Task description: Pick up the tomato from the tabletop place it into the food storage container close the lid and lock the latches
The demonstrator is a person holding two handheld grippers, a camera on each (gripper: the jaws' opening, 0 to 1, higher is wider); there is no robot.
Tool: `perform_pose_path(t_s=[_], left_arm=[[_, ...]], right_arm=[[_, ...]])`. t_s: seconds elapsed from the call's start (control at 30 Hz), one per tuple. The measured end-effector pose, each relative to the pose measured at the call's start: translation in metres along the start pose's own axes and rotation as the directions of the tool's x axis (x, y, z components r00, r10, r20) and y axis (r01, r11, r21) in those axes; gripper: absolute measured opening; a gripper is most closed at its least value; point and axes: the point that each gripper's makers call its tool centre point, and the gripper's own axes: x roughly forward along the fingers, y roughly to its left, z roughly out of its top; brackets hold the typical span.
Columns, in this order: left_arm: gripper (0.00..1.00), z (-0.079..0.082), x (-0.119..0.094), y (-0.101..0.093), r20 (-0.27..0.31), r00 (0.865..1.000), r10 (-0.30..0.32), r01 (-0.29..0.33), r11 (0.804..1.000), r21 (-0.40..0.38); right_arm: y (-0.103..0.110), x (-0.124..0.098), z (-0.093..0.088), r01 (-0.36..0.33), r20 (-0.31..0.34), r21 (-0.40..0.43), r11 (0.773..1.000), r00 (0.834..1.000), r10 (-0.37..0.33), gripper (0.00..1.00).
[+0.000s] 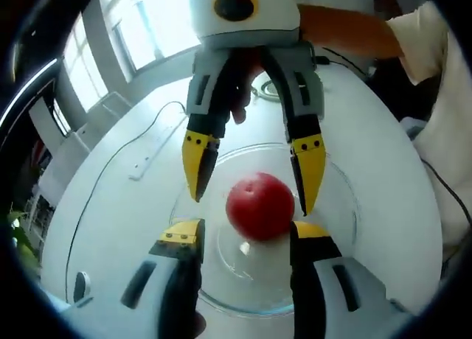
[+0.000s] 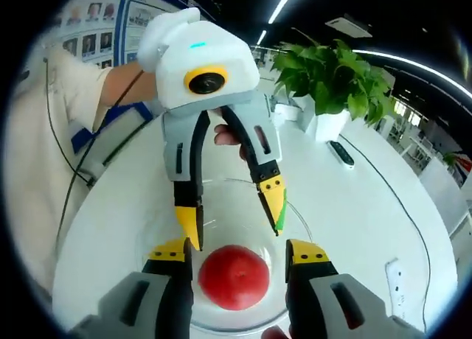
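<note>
two grippers meet over the tomato (image 2: pixel 234 277), which sits mid-floor of the clear food storage container (image 1: pixel 341 206) on the white worktop (image 1: pixel 118 199). right gripper (image 2: pixel 240 252) straddles it, jaws parted, contact uncertain; left gripper (image 1: pixel 240 232) released too. it looks smooth, soft-skinned, bruisable: best held gently across its widest part. right gripper view adds a potted plant (image 2: pixel 332 81); left gripper view, a power strip (image 1: pixel 156 144).

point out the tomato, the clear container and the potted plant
tomato (image 2: pixel 234 277), right gripper view, middle of its red skin
container (image 1: pixel 335 178), left gripper view, bare clear rim
potted plant (image 2: pixel 333 85), right gripper view, green leaves
</note>
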Motion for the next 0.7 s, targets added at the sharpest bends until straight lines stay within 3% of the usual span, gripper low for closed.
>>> perform_pose_path(t_s=[0.2, 0.27, 0.4, 0.47, 0.57, 0.63, 0.7], left_arm=[[0.37, 0.022, -0.019, 0.005, 0.127, 0.99, 0.063, -0.067, 0.997, 0.029], [0.37, 0.025, -0.025, 0.004, 0.155, 0.985, 0.077, -0.081, 0.997, 0.018], [0.37, 0.025, -0.035, 0.005, 0.189, 0.976, 0.112, -0.115, 0.993, 0.007], [0.37, 0.031, -0.042, 0.005, 0.246, 0.96, 0.135, -0.129, 0.991, -0.04], [0.4, 0.031, -0.051, 0.006, 0.279, 0.946, 0.167, -0.155, 0.986, -0.064], [0.4, 0.031, -0.057, 0.007, 0.302, 0.934, 0.193, -0.176, 0.981, -0.081], [0.4, 0.034, -0.064, 0.01, 0.343, 0.913, 0.219, -0.186, 0.974, -0.127]], right_arm=[[0.002, -0.019, 0.018, 0.045, 0.102, 0.007, 0.999, 0.994, -0.046, 0.45], [0.004, -0.025, 0.018, 0.054, 0.105, 0.016, 0.998, 0.993, -0.055, 0.45], [0.001, -0.041, 0.024, 0.089, 0.173, 0.045, 0.995, 0.98, -0.096, 0.46], [0.001, -0.05, 0.026, 0.104, 0.206, 0.043, 0.994, 0.972, -0.111, 0.46], [0.005, -0.065, 0.036, 0.134, 0.281, 0.04, 0.99, 0.949, -0.14, 0.47], [0.008, -0.072, 0.037, 0.145, 0.3, 0.042, 0.989, 0.942, -0.151, 0.47], [0.011, -0.081, 0.04, 0.164, 0.333, 0.035, 0.986, 0.928, -0.166, 0.48]])
